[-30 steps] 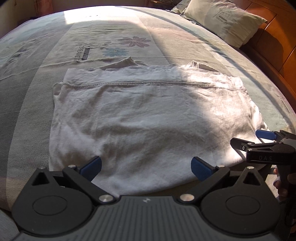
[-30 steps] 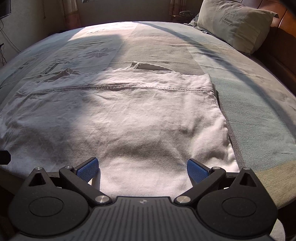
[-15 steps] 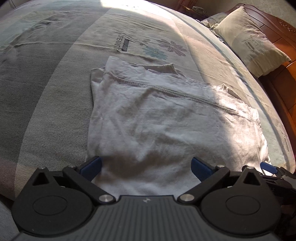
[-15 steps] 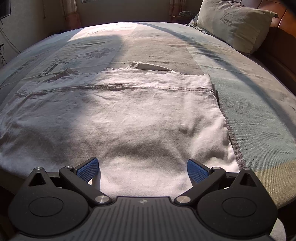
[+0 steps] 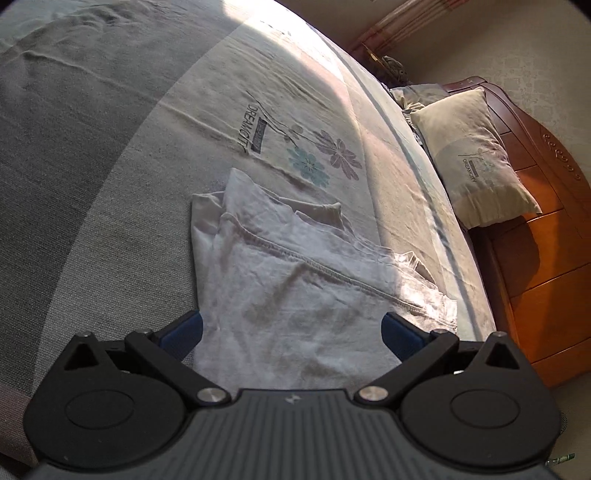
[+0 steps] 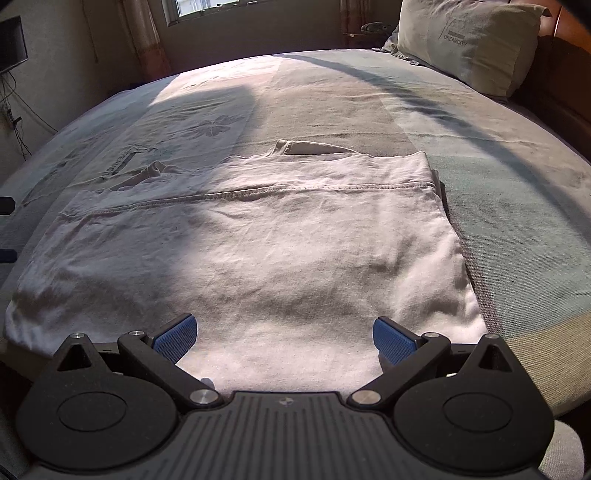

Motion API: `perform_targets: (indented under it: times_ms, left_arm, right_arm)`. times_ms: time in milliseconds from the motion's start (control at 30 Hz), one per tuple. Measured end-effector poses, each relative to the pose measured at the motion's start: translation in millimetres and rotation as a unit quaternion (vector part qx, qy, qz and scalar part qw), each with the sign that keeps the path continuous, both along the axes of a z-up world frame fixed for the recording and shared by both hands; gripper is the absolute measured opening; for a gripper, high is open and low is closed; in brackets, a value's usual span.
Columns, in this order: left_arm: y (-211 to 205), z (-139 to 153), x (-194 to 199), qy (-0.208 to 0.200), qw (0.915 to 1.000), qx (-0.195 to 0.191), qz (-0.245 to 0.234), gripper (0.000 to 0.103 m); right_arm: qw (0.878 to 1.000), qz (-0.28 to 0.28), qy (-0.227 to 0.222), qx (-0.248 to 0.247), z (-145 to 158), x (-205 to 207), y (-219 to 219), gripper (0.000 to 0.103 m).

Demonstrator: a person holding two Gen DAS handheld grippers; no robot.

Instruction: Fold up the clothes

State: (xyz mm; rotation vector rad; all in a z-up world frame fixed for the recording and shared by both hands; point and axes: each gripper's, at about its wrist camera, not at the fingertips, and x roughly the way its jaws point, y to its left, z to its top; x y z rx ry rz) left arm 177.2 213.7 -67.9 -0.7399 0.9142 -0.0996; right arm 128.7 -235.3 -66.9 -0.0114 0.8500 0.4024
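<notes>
Garment [image 6: 258, 258], white, folded flat, lies on bed [image 6: 517, 206] at its near edge, stitched hem running across far side. Left tongs [image 5: 291, 328] spread wide, empty, over garment's left end; right tongs [image 6: 284, 332] likewise released, nothing held, above near edge towards the garment's right end. Plenty of bare sheet beyond and to both sides. Left view only: flower print [image 5: 325, 158], wooden headboard [image 5: 535, 266]. Right view only: window [image 6: 218, 9], wall screen [image 6: 13, 44]. Pillow [image 6: 469, 40] at the head of the bed shows in both.
</notes>
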Motion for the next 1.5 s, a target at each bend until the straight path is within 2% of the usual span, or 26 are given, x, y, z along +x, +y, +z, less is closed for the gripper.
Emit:
perform_targets:
  times_ms: [133,267,433,500,667,900,1067,1233,1367,1500]
  left_arm:
    - [8,-24,8,0.02,0.9992,-0.033,-0.012,0.102]
    - [19,-35,11,0.003,0.9966,-0.08,-0.018,0.102]
    - [36,-48,25,-0.021,0.9893,-0.143,-0.02,0.102]
    - [42,-51,33,-0.028,0.9874,-0.154,-0.018,0.102]
    - [43,-54,59,-0.032,0.9857,-0.163,-0.027,0.102]
    - [32,-54,38,-0.035,0.9855,-0.157,-0.056,0.102]
    - [25,-53,18,-0.021,0.9833,-0.158,-0.086,0.102]
    - [22,-53,42,-0.02,0.984,-0.15,-0.094,0.102]
    - [20,-54,58,-0.022,0.9842,-0.153,-0.087,0.102]
    - [15,-55,44,-0.02,0.9812,-0.16,-0.105,0.102]
  right_arm:
    - [1.0,0.004,-0.016,0.005,8,-4,0,0.103]
    - [1.0,0.001,-0.027,-0.002,11,-4,3,0.103]
    - [0.999,-0.006,-0.04,-0.012,13,-2,7,0.103]
    - [0.999,-0.008,-0.045,-0.016,14,-1,9,0.103]
    - [0.998,-0.015,-0.048,-0.022,15,1,12,0.103]
    - [0.998,-0.017,-0.054,-0.041,16,-3,16,0.103]
    - [0.998,-0.018,-0.049,-0.036,16,-7,12,0.103]
    - [0.998,-0.029,-0.042,-0.03,16,-8,9,0.103]
    - [0.998,-0.024,-0.053,-0.031,22,-13,12,0.103]
    - [0.998,-0.017,-0.059,-0.032,25,-16,14,0.103]
